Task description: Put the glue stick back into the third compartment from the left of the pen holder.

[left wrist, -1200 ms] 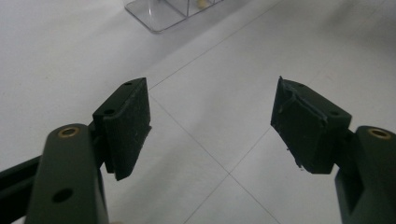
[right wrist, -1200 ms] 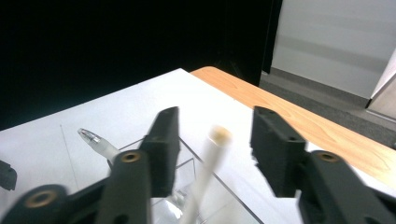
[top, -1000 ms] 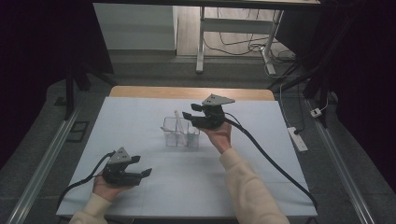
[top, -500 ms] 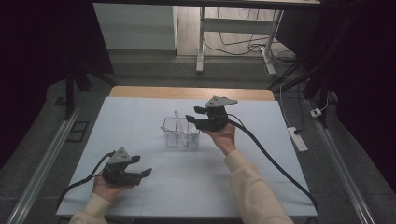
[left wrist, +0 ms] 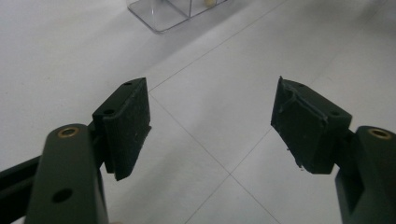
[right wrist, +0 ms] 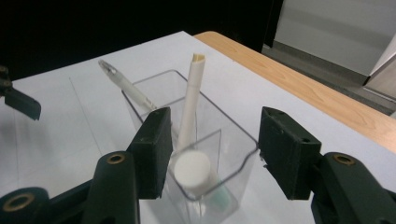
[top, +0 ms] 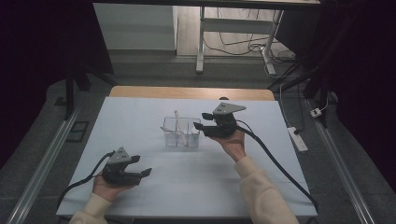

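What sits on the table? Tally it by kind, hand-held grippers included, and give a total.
Clear container: 1
Slim pen: 1
White stick with a pale tip: 1
White-capped tube: 1
Hand-held grippers: 2, the left hand-held gripper and the right hand-held gripper
Total: 6

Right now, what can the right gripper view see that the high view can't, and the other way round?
Right gripper view: the short white round-capped tube and a clear pen inside the clear organizer, seen between open jaws. High view: both hands, the left gripper resting apart, the right gripper beside the organizer, and trailing cables. Both: the organizer, the tall white stick and the white table.
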`<state>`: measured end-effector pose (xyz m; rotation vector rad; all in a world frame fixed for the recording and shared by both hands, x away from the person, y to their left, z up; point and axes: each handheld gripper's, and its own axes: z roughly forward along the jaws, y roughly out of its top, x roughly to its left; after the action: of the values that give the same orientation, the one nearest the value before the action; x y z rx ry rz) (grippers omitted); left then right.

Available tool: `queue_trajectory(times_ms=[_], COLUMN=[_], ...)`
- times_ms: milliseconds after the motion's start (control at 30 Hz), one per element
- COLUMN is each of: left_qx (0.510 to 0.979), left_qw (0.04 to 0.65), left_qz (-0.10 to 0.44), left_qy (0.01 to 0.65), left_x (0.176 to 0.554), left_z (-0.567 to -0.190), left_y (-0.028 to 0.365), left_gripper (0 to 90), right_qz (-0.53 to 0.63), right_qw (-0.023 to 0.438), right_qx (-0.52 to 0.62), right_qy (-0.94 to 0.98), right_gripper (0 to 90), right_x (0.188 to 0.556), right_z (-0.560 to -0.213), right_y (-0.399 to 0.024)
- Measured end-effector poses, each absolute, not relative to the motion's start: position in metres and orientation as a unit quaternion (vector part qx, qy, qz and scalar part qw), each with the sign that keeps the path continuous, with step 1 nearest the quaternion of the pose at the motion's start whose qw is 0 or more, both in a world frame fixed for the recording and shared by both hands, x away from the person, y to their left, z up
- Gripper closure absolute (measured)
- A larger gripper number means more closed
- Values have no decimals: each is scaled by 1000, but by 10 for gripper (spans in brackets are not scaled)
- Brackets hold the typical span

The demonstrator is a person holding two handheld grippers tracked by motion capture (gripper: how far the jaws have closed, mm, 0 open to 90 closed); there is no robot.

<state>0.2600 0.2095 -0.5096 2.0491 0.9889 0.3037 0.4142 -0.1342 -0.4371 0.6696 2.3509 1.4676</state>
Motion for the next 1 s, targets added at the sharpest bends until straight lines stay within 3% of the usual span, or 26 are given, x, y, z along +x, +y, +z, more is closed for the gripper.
queue_trajectory(times_ms=[1000], left_qx=[813], left_qw=[412], left_qz=[121], left_qy=[394], left_x=[260], left_z=[-510], left_y=[209], left_gripper=[282], right_qz=[473], right_qw=[153], right_qx=[265], right_qy=[826], right_gripper=[415], right_x=[364], right_z=[-466], right_y=[-218])
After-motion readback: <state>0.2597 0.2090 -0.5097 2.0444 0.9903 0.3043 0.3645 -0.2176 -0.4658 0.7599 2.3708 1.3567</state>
